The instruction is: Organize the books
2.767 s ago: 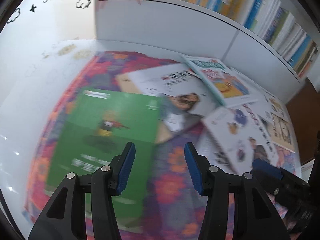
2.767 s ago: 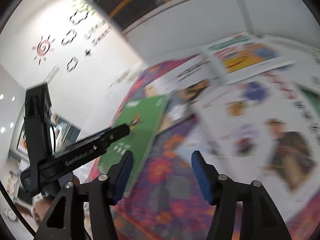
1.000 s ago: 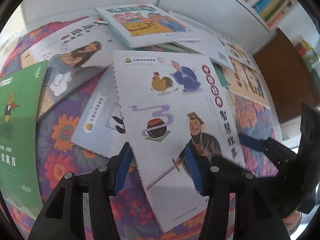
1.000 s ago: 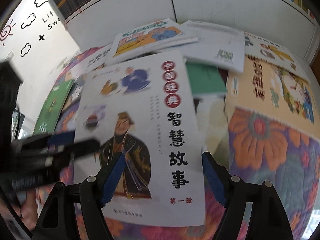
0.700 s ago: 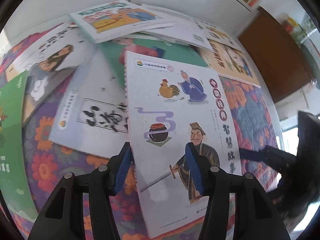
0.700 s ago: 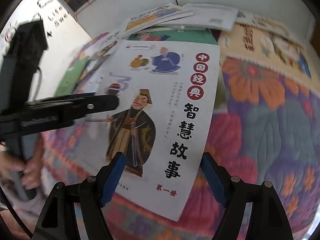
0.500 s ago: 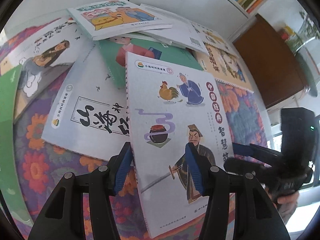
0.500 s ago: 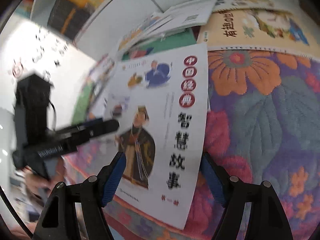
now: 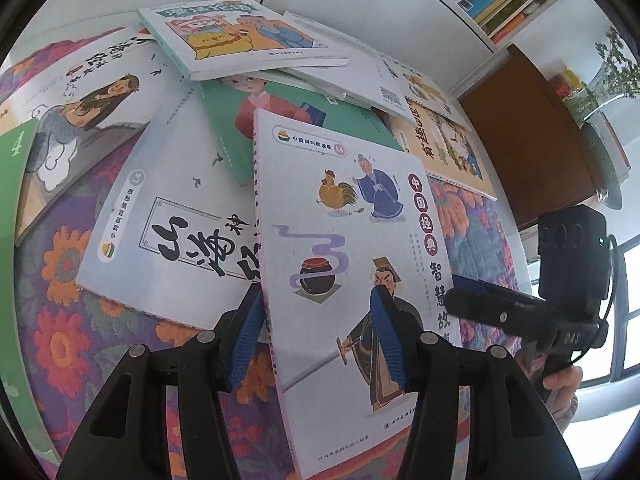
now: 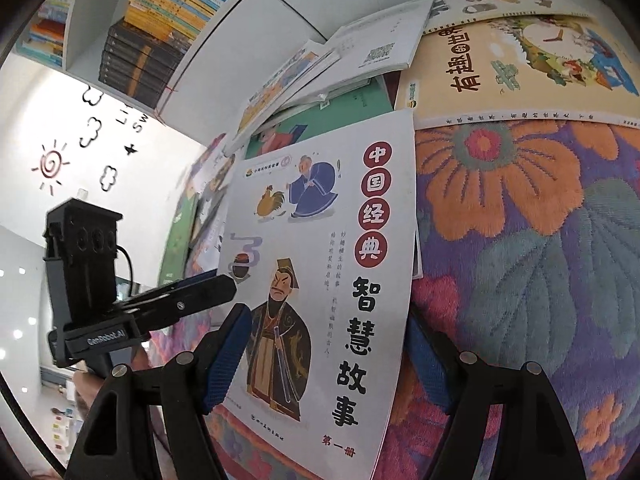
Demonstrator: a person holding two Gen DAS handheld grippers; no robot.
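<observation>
A white picture book [image 9: 352,240] [image 10: 320,240] with a rooster and a robed emperor on its cover lies slanted over other books on a flowered cloth [image 10: 540,240]. My left gripper [image 9: 316,340] straddles its left edge, one pad beside the spine and the other over the cover, jaws apart. My right gripper [image 10: 324,360] stands wide across its near right part. Its left pad is in front of the cover and its right pad is under the raised right edge. Each gripper shows in the other view: the left gripper [image 10: 180,304], and the right gripper [image 9: 500,312] with a hand on it.
Around it lie a grey book [image 9: 172,220], a green book [image 9: 280,120], a yellow book [image 9: 440,148] [image 10: 500,60] and several more in a loose pile. Behind stand a white bookshelf [image 10: 160,8] and a brown cabinet [image 9: 540,120].
The white book has slid off the grey and green books, which now show more. It stayed between the left jaws. The right gripper rolled and came in at the book's right edge.
</observation>
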